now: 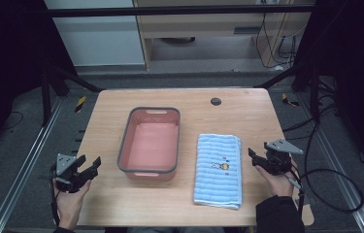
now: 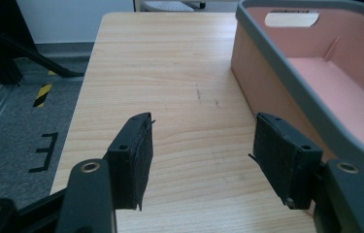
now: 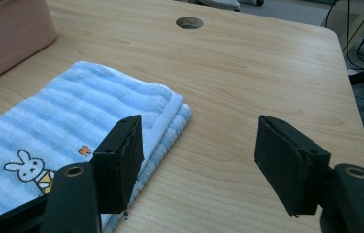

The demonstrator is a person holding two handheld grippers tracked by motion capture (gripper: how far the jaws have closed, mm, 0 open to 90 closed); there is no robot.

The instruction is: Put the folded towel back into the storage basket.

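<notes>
High view: folded blue striped cotton towel (image 1: pixel 218 170) flat on wooden counter (image 1: pixel 247 114), right of pink plastic basin (image 1: pixel 149 143). My left gripper (image 1: pixel 91 165) left of basin, right gripper (image 1: pixel 253 157) beside towel; both wide open, empty.

Bare table (image 1: pixel 247 114) behind towel (image 1: pixel 218 170) – basin (image 1: pixel 149 143) blocks centre

Ribbed terry-cloth towel (image 1: pixel 218 170) and matt plastic basin (image 1: pixel 149 143) lie on a smooth wood-grain table (image 1: pixel 247 116).
</notes>
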